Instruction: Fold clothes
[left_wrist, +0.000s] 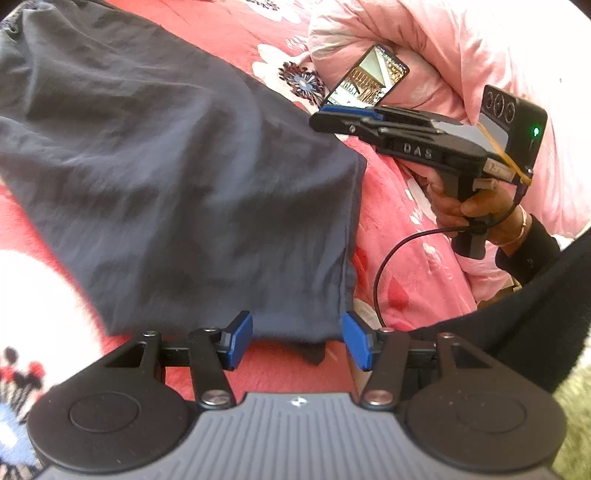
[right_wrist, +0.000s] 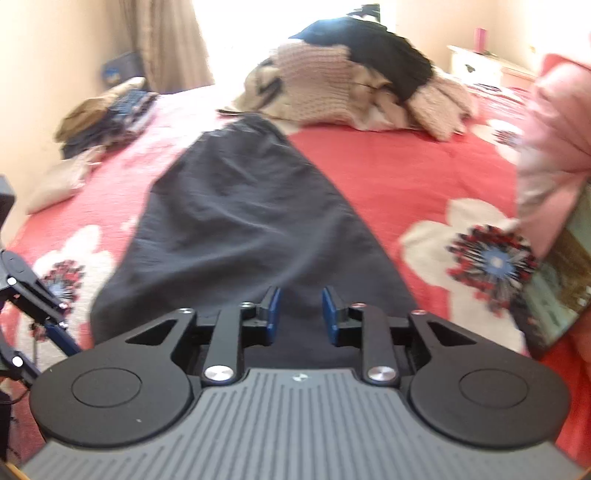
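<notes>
A dark navy garment (left_wrist: 177, 177) lies spread flat on the red floral bedspread (left_wrist: 399, 229). In the right wrist view the garment (right_wrist: 240, 221) runs away from me, narrowing toward the far pile. My left gripper (left_wrist: 299, 339) is open at the garment's near hem, which lies between its blue pads (left_wrist: 242, 339) at the corner. My right gripper (right_wrist: 301, 314) is open with a narrow gap and hovers low over the garment's near end, nothing between its fingers. In the left wrist view the right gripper (left_wrist: 332, 116) sits at the garment's right edge, held by a hand (left_wrist: 472, 206).
A phone (left_wrist: 369, 74) with a lit screen leans on a pink quilt (left_wrist: 461, 44) at the right. A heap of unfolded clothes (right_wrist: 351, 74) fills the bed's far end. Folded clothes (right_wrist: 107, 114) are stacked far left. A black cable (left_wrist: 384, 266) loops over the bedspread.
</notes>
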